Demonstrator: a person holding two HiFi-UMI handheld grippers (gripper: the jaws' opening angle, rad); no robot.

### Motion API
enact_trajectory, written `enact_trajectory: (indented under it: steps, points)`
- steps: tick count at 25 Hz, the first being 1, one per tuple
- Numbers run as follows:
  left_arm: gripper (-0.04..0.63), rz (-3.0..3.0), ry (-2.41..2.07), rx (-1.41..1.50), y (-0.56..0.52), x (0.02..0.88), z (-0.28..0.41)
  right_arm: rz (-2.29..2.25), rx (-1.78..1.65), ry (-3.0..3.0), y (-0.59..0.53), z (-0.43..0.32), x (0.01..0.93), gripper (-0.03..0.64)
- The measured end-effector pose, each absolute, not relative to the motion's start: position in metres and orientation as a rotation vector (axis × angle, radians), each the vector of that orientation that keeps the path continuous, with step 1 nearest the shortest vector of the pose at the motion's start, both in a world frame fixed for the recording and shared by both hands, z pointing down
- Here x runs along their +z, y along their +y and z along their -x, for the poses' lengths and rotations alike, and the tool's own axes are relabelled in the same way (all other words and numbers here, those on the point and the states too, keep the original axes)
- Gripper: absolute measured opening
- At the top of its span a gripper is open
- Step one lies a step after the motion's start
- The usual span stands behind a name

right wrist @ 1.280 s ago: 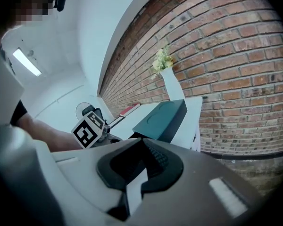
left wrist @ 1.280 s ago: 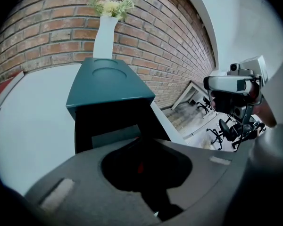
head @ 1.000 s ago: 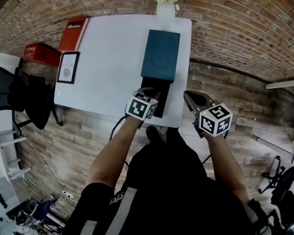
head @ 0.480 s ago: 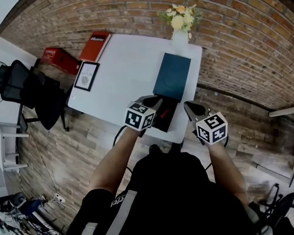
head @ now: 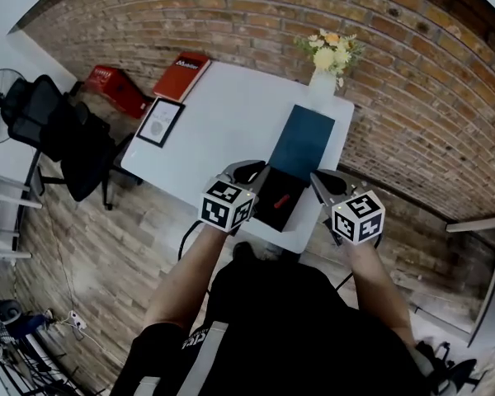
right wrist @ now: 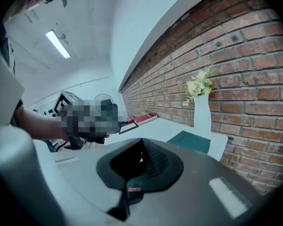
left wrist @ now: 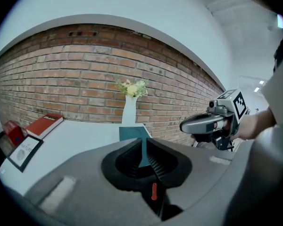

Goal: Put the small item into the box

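Note:
A small red item (head: 282, 198) lies in an open black box tray (head: 274, 211) at the white table's (head: 223, 122) near edge. The teal box lid (head: 302, 143) lies just beyond the tray, and shows in the left gripper view as the teal lid (left wrist: 131, 133). My left gripper (head: 247, 170) hovers at the tray's left side, its jaws drawn together with only a thin slit and nothing held. At the tray's right, past the table corner, my right gripper (head: 320, 180) is shut and empty.
A white vase of flowers (head: 325, 77) stands at the table's far corner behind the lid. A red book (head: 181, 74) and a framed picture (head: 158, 124) lie at the left end. A black chair (head: 54, 130) and a red crate (head: 115, 89) stand by the brick wall.
The head view has swung, so the table sits more slantwise. The left gripper has shifted left off the black tray, baring the red item. Both grippers stay shut.

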State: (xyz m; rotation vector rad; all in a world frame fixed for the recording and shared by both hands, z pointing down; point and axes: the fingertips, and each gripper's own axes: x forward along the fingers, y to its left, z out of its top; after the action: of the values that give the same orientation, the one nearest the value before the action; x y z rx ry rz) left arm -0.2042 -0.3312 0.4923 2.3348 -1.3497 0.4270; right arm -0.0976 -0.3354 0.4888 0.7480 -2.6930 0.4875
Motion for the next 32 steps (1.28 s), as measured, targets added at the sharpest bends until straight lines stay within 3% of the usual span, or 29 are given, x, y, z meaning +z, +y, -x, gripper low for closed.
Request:
enact_trajectory:
  steps: [17,32]
  points:
    - [0.008,-2.527,-1.397,0.115,-0.313,0.404,0.337,-0.990,0.348,-2.806,-0.314,0.185,0.399,0.002]
    - [0.006,-2.558,-1.478,0.097,-0.319,0.382,0.342,-1.288,0.204,-2.798,-0.299,0.142,0.356,0.000]
